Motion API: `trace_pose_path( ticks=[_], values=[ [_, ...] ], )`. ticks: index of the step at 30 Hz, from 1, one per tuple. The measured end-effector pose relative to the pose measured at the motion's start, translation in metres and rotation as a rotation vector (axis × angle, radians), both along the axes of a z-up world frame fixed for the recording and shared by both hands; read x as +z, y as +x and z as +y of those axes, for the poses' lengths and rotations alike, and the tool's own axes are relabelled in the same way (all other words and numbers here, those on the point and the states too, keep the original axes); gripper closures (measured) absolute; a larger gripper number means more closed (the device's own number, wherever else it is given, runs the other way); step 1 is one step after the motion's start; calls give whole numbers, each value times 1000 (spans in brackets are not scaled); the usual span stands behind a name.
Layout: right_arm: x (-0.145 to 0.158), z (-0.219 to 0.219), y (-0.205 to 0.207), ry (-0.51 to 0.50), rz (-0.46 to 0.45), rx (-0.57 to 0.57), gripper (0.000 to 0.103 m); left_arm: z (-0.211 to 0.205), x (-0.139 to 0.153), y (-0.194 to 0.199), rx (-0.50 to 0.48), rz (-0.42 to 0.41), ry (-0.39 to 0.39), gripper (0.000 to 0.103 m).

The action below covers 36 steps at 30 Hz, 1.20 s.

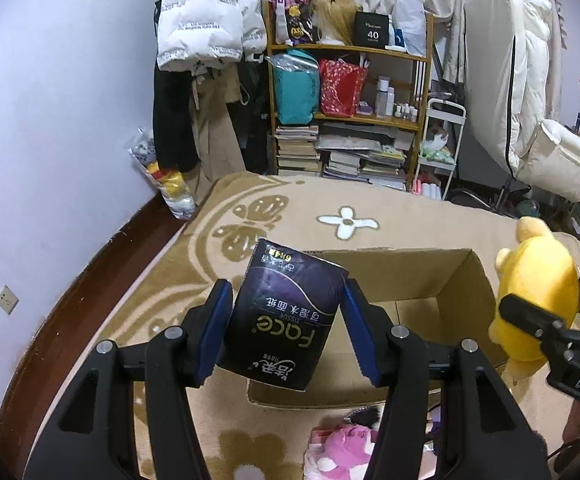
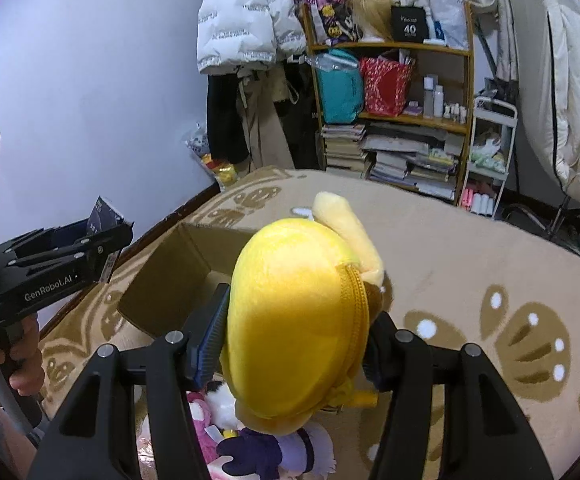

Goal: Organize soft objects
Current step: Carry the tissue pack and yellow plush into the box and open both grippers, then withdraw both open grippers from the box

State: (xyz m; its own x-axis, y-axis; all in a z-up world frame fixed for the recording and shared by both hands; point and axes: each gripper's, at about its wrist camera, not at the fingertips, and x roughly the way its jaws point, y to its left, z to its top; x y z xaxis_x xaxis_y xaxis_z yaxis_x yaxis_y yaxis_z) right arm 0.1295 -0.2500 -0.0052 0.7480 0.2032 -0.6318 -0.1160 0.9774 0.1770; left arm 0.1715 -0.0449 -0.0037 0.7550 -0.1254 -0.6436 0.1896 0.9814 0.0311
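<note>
My left gripper is shut on a dark purple tissue pack and holds it above the near left corner of an open cardboard box that sits on the patterned bed blanket. My right gripper is shut on a yellow plush toy and holds it over the box from the right. The yellow plush and the right gripper also show at the right of the left wrist view. The left gripper shows at the left of the right wrist view.
A pink plush and a purple-and-white plush lie on the blanket in front of the box. A wooden shelf with bags and books, hanging coats and a white cart stand beyond the bed.
</note>
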Motion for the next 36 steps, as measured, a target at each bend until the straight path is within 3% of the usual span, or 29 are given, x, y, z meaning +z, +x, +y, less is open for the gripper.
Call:
trace_pose_path(
  ticks=[8, 16, 22, 27, 30, 33, 36],
  values=[
    [-27, 1, 11, 4, 47, 24, 42, -7, -18, 11, -24, 34, 0, 49],
    [-38, -4, 15, 51, 76, 25, 35, -14, -28, 14, -40, 65, 16, 49],
    [-38, -4, 12, 53, 79, 22, 14, -12, -36, 13, -6, 96, 64, 47],
    [-29, 0, 5, 41, 56, 18, 0, -8, -31, 8, 0, 100, 61, 34],
    [-23, 1, -3, 38, 43, 13, 0, -4, -24, 1, 4, 99, 45, 32],
    [-16, 1, -12, 43, 38, 9, 0, 0, -18, -7, 13, 94, 46, 19],
    [-9, 2, -22, 42, 30, 5, 0, 5, -12, -17, 23, 87, 37, 17]
  ],
)
